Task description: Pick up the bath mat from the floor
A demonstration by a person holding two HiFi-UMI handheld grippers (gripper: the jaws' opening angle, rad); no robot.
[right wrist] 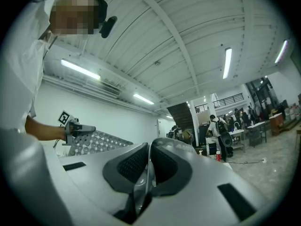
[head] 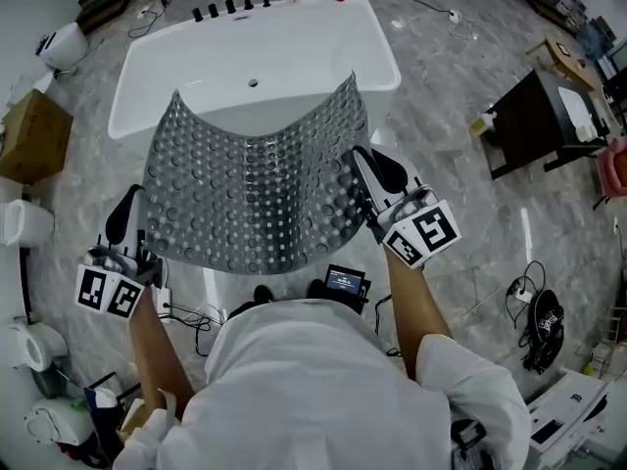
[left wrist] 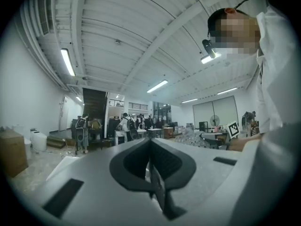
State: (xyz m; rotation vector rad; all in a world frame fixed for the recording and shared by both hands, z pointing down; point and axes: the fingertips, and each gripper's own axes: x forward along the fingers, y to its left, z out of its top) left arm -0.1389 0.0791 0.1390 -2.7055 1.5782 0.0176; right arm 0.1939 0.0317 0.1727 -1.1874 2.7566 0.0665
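No word, number or brand could be read anywhere in the views. The nearest things to signs were the black-and-white square patterns on the left marker cube [head: 108, 292] of the left tool [head: 130, 204] and on the right marker cube [head: 423, 233] of the right tool [head: 364, 163], which were coded blocks and not letters. A small lit screen [head: 344, 281] at the person's chest showed bluish lines too small to make out.
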